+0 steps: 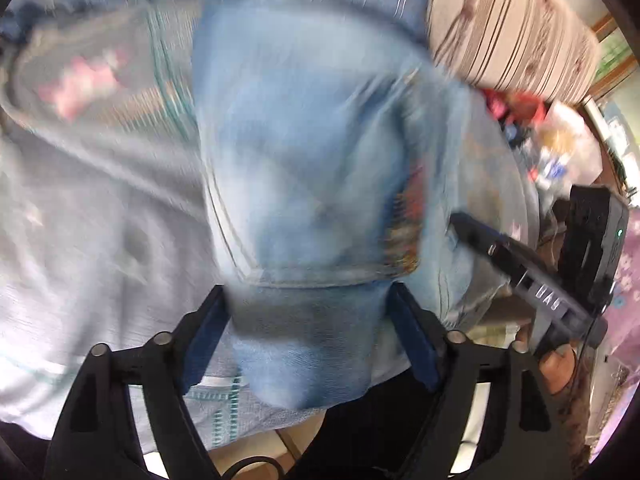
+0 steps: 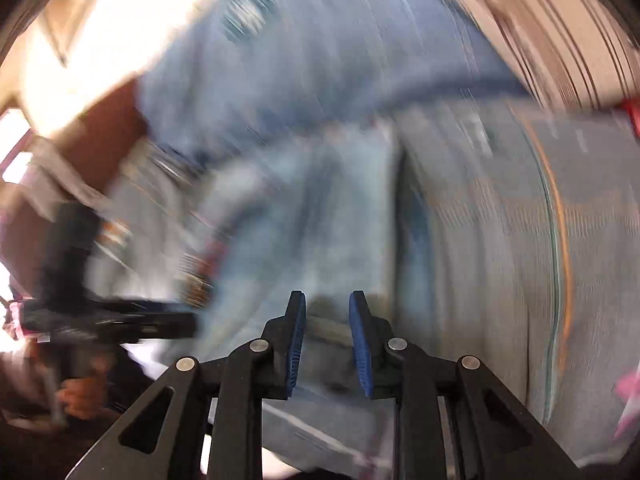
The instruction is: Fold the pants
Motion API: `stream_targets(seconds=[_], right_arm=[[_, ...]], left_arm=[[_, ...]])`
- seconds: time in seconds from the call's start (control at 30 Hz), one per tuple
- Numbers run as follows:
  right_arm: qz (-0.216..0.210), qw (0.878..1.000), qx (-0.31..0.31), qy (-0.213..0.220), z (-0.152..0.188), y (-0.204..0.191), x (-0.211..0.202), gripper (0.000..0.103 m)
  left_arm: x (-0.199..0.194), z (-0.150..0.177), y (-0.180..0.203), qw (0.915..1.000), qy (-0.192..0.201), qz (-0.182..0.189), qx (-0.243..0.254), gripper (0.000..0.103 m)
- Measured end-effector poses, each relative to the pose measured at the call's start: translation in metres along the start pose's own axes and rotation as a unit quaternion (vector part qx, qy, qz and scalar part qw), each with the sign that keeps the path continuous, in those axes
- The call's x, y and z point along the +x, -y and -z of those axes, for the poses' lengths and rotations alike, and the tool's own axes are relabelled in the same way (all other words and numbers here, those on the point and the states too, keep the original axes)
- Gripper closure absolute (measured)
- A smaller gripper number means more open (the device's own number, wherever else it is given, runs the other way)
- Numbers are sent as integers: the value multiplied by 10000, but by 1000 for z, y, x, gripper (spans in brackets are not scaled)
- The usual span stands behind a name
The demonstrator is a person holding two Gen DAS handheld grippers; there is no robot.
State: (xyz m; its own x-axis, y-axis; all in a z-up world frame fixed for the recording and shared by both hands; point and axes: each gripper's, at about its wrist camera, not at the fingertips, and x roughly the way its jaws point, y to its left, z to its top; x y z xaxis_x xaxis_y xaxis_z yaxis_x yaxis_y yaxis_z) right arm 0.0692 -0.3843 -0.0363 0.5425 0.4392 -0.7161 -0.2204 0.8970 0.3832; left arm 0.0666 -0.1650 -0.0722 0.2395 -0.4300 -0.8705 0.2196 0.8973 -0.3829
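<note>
The pants are light blue jeans (image 1: 304, 152), bunched on a grey bedspread (image 1: 80, 208). In the left wrist view a fold of denim hangs between my left gripper's (image 1: 308, 296) blue-padded fingers, which stand wide apart around it. My right gripper (image 1: 464, 220) shows at the right of that view, touching the jeans' edge. In the blurred right wrist view the right gripper (image 2: 327, 300) has its pads a small gap apart over the jeans (image 2: 328, 208); I cannot tell if cloth is pinched. The left gripper (image 2: 120, 322) shows at the left.
A striped pillow (image 1: 508, 28) lies at the upper right. Colourful clutter and bags (image 1: 552, 140) sit right of the bed. A pink pattern (image 1: 84, 80) marks the bedspread. The bed's front edge and floor (image 1: 280, 440) lie below the gripper.
</note>
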Motion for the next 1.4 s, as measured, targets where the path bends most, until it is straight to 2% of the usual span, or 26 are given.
stream_targets(seconds=[0.07,0.1,0.17,0.23,0.3,0.33,0.37,0.43,0.57,0.63,0.7,0.8,0.87,0.93,1.0,1.07,1.13,1.2,1.23,1.3,1.4], right_arm=[[-295,9983,415,272,9,15,4,83],[-306,9979,507,262,7,16,4,83],[-367,9973,559,306,1,13,-3,79],[-467,9965,536,443,-3,13,-18,76],[-606,9929,642,798,-14,18,-37,53],[-588,9912,742,922,-17,23,-44,30],[-529,9894,857,1044,-22,29,-48,22],[-560,9873,1032,1069,-32,39,-42,23],[-880,9827,1462,725,-38,63,-12,23],[-846,9840,1460,568,-39,66,6,23],[-805,9847,1484,422,-36,68,19,22],[-1543,9760,1504,316,-33,64,24,22],[-1623,9796,1155,264,-34,57,20,22],[-1496,9845,910,96,-35,55,25,22],[-1165,9909,639,-197,-36,50,38,22],[-827,9958,364,-152,-37,38,39,23],[-249,9995,38,-181,-37,20,40,28],[247,9992,-276,-133,-36,1,33,35],[439,9981,-416,-89,-35,-7,28,40],[540,9975,-451,-91,-35,-15,24,48],[368,9989,-273,-101,-26,-17,12,54]], left_arm=[[-6,0,6,9998,147,-101,119,16],[-10,0,8,9996,153,-171,179,18],[-27,-3,7,9997,187,85,97,18],[-51,-12,-2,9980,479,365,-163,18],[-70,-22,-14,9950,829,438,-352,18],[-74,-27,-20,9940,918,403,-431,18],[-75,-32,-26,9933,950,378,-534,18],[-71,-41,-39,9916,917,492,-771,18],[-42,-52,-60,9857,520,862,-1351,18],[-26,-56,-58,9857,319,926,-1373,18],[-18,-53,-51,9861,279,931,-1350,17],[-14,-52,-43,9825,215,1257,-1360,15],[-10,-53,-38,9834,244,1233,-1309,13],[-3,-56,-36,9835,257,1255,-1278,12],[-2,-58,-38,9821,320,1328,-1295,12],[-4,-61,-32,9845,333,1239,-1194,15],[-8,-60,-32,9852,354,1200,-1169,26],[-17,-60,-25,9881,442,1090,-993,42],[-23,-58,-19,9898,517,1013,-855,45],[-31,-54,-13,9913,599,916,-729,51],[-41,-45,-9,9936,657,715,-572,51]])
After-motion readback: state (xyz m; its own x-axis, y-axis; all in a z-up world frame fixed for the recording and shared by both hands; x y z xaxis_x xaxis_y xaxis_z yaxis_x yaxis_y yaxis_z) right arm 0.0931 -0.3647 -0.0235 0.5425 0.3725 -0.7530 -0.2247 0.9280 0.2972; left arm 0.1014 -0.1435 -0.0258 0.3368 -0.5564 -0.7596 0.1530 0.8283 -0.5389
